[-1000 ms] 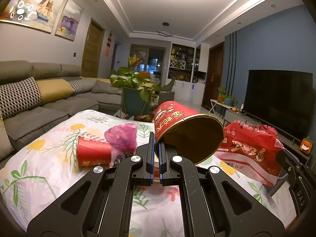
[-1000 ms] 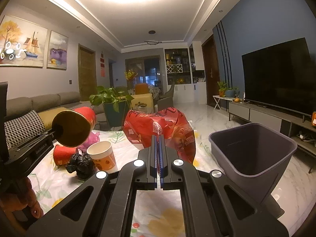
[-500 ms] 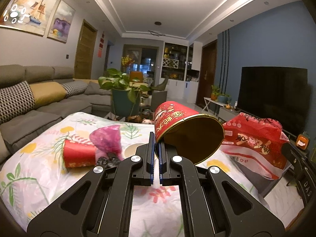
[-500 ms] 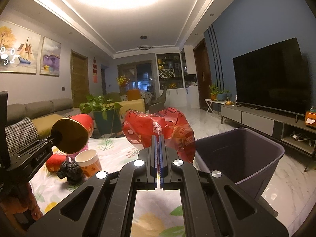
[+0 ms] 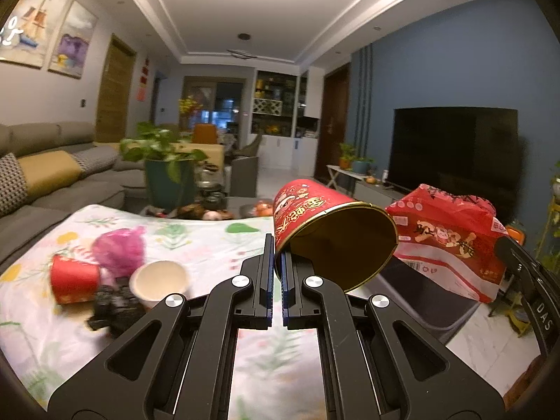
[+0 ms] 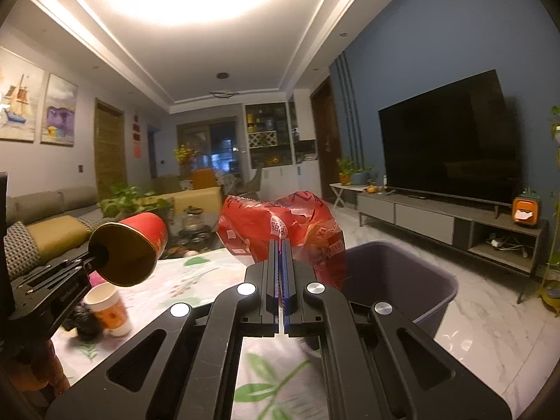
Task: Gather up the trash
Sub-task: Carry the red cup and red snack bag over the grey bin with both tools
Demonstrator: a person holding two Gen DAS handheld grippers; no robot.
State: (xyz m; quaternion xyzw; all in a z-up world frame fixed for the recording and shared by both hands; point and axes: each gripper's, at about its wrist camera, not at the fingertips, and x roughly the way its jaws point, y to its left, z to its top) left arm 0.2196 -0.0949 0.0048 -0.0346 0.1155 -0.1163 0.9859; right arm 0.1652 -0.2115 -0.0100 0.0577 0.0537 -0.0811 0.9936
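Your left gripper (image 5: 276, 273) pinches red paper tub (image 5: 329, 231) by rim only, above table's bin-side edge; tilt risks slip. Right gripper (image 6: 281, 273) clamps snack bag (image 6: 280, 231) over grey bin (image 6: 402, 280); release early, bag misses.

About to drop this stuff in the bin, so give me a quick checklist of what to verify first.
1. Left gripper shut on the red paper tub's rim: ok.
2. Right gripper shut on the red snack bag: ok.
3. Grey trash bin upright, mouth open: ok.
4. Snack bag over the bin mouth: cannot tell, it looks near the rim.
5. Tub over the bin: not ok, it hangs over the floral tablecloth.
6. Table trash left: paper cup, red cup.
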